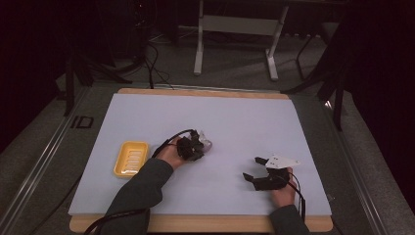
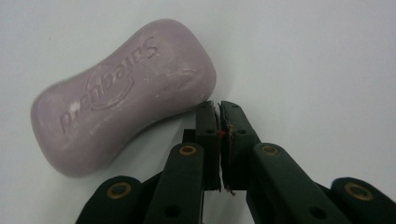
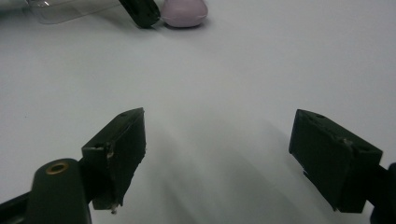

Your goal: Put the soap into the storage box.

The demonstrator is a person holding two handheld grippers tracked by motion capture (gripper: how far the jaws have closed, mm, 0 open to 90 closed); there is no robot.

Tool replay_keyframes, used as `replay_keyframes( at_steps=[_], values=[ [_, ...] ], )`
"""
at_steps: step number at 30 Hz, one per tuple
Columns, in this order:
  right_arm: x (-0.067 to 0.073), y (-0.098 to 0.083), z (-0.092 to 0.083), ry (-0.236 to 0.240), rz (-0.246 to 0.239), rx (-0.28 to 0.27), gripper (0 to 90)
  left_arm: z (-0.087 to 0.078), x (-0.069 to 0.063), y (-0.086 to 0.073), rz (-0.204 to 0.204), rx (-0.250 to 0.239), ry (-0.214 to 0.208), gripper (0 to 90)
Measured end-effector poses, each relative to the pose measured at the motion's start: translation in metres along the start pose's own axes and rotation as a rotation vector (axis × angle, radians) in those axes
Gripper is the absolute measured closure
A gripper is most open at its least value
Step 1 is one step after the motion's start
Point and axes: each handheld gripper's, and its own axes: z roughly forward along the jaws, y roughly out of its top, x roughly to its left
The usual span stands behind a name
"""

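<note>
Left gripper [image 2: 219,109] jaws pressed together, empty, tips beside lilac soap bar [image 2: 123,91] | right gripper [image 3: 217,154] gaped wide, empty | yellow soap dish [image 1: 130,158] lay well left

black fingers [image 2: 212,154], brass rivets, dark sleeves [image 1: 142,188]

left gripper [image 2: 219,108] rests low over the table, jaws pressed together on nothing; right gripper [image 3: 217,140] sits apart, jaws spread wide.

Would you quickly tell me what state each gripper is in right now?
Left gripper: shut, holding nothing, tips beside the soap bar.
Right gripper: open, holding nothing.
</note>
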Motion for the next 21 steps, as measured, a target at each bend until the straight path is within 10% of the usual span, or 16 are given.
replay_keyframes(
  at_steps=[21],
  values=[
    [0.001,0.000,0.000,0.004,-0.003,0.008,18.3,-0.001,0.021,0.028,-0.051,-0.062,-0.017,80.4]
  ],
)
